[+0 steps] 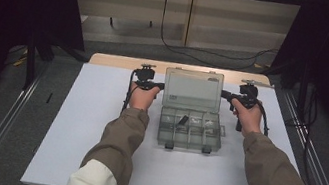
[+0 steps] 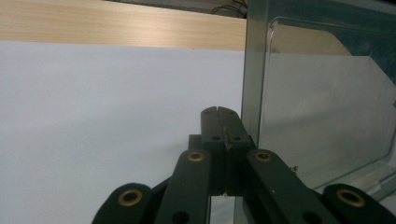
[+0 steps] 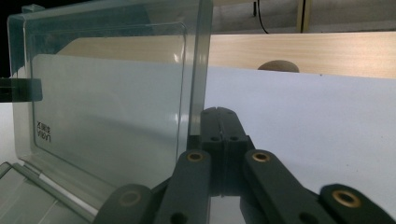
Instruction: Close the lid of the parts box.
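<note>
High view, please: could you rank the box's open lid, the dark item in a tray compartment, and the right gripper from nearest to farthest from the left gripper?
1. The open lid, upright just right of the left gripper.
2. The dark item, in a compartment of the tray, nearer the person.
3. The right gripper, across the lid, on its far side.

Closed gripper (image 3: 223, 112) beside lid (image 3: 107, 102).

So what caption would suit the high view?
Two hand-held grippers flank the open lid of a clear compartment box.
</note>
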A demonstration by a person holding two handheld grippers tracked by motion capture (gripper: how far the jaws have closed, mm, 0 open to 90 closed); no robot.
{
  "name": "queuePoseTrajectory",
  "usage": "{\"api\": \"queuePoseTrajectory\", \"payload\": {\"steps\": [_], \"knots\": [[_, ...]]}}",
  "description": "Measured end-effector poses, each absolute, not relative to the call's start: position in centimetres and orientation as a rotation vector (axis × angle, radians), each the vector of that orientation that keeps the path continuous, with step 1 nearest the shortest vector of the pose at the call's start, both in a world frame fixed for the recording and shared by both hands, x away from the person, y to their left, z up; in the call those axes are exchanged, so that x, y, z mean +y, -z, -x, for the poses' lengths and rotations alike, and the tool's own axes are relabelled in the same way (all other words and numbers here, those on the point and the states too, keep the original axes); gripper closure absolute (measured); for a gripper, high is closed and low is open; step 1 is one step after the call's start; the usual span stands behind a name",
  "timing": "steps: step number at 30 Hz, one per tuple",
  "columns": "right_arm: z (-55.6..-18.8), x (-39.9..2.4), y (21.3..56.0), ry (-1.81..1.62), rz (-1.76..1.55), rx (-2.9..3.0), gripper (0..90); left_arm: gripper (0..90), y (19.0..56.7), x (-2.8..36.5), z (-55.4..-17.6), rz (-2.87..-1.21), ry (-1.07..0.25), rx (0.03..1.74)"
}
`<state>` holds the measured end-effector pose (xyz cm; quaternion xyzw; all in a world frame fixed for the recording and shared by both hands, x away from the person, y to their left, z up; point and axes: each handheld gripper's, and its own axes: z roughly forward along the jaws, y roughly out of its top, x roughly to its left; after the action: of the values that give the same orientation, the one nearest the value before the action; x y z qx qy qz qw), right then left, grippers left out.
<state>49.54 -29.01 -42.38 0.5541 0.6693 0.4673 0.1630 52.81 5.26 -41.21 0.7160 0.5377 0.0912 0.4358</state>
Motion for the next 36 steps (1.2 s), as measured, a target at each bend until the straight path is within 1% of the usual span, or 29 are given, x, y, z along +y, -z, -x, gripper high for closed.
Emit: {"api": "queuePoseTrajectory", "payload": {"steps": [6,12,18,36], "knots": [[-48.9,-28.9,41.5,-1.337,-1.519,1.923,90.0,90.0,40.6,5.6,-51.9,-1.785,-0.226,1.309],[-48.3,-28.8,41.0,-1.308,-1.477,1.939,90.0,90.0,40.2,5.5,-51.1,-1.799,-0.266,1.280],[-47.7,-28.9,40.6,-1.300,-1.457,1.947,90.0,90.0,39.7,5.5,-50.3,-1.809,-0.277,1.253],[-46.0,-28.6,39.7,-1.247,-1.387,1.970,90.0,90.0,39.0,5.3,-48.8,-1.851,-0.327,1.237]]}}
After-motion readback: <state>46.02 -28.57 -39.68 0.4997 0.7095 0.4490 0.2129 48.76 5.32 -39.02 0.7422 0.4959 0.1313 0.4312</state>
